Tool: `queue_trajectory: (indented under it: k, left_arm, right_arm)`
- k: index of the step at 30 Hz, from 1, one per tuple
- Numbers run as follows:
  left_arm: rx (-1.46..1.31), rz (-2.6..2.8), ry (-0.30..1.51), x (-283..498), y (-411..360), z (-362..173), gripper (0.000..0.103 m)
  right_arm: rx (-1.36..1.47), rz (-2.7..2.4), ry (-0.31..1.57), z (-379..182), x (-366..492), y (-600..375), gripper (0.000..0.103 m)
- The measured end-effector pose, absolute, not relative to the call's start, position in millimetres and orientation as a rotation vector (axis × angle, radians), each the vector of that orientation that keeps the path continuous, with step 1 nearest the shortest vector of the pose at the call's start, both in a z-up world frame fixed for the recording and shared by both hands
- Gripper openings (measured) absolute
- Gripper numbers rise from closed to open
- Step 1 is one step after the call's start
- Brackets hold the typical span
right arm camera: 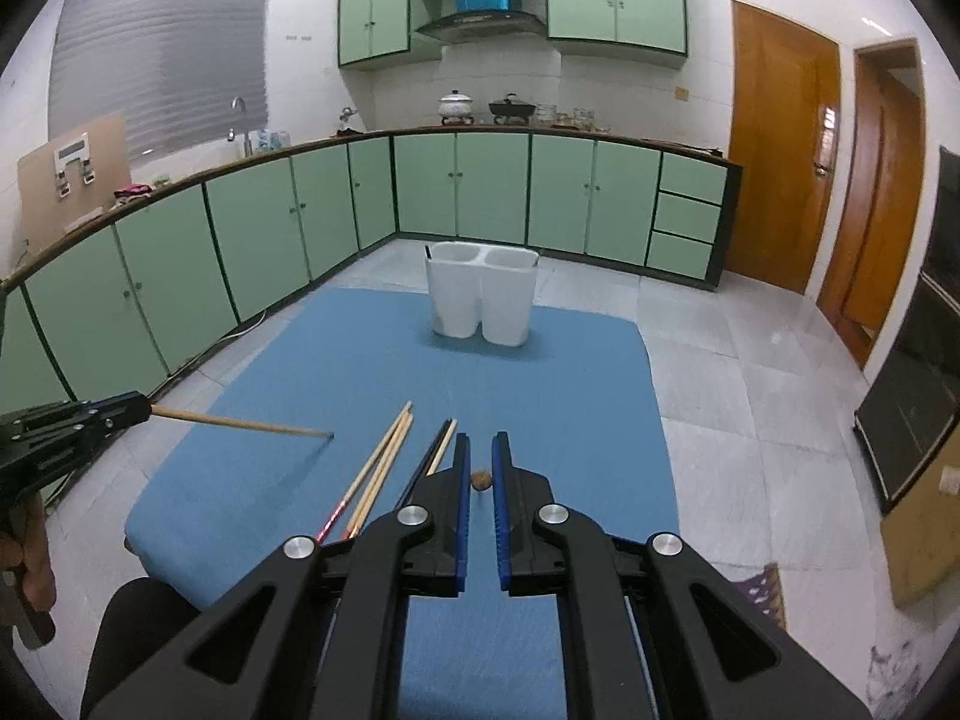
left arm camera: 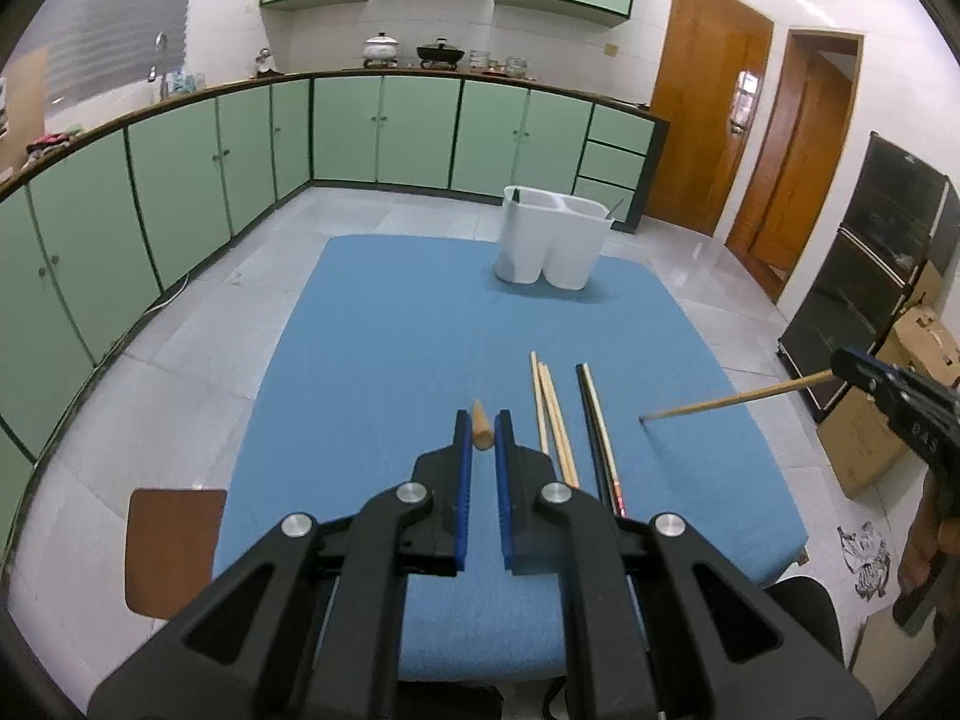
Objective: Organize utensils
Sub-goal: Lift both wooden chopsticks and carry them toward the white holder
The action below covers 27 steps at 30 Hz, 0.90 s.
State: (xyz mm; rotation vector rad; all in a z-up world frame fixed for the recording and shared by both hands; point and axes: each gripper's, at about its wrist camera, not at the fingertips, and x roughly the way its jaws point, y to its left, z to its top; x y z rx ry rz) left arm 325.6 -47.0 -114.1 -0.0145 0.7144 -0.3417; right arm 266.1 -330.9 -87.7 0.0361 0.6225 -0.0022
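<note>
We hold one chopstick per hand, left gripper [left arm camera: 481, 427] and right gripper [right arm camera: 479, 450] both clenched on a butt end. Chopsticks are light, stiff, slippery; grip near the thick end. Spare chopsticks [left arm camera: 555, 420] lie on the desk [left arm camera: 384, 360], holder [left arm camera: 555, 240] beyond.

Two wooden chopsticks [left arm camera: 555, 417] & dark pair [left arm camera: 597, 429] lie on cloth; white 2-compartment holder [left arm camera: 552, 243] upright beyond.

Black claw [left arm camera: 483, 420], blue finger pads [left arm camera: 462, 480]
</note>
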Motion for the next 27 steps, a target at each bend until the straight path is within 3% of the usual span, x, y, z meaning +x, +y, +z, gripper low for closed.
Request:
queue_trajectory:
  k: [27]
  left_arm:
    - [0.111,-0.448,0.739,408,-88,-20,0.006]
  right_arm:
    - [0.016,0.057,0.787,-7,364,-348,0.007]
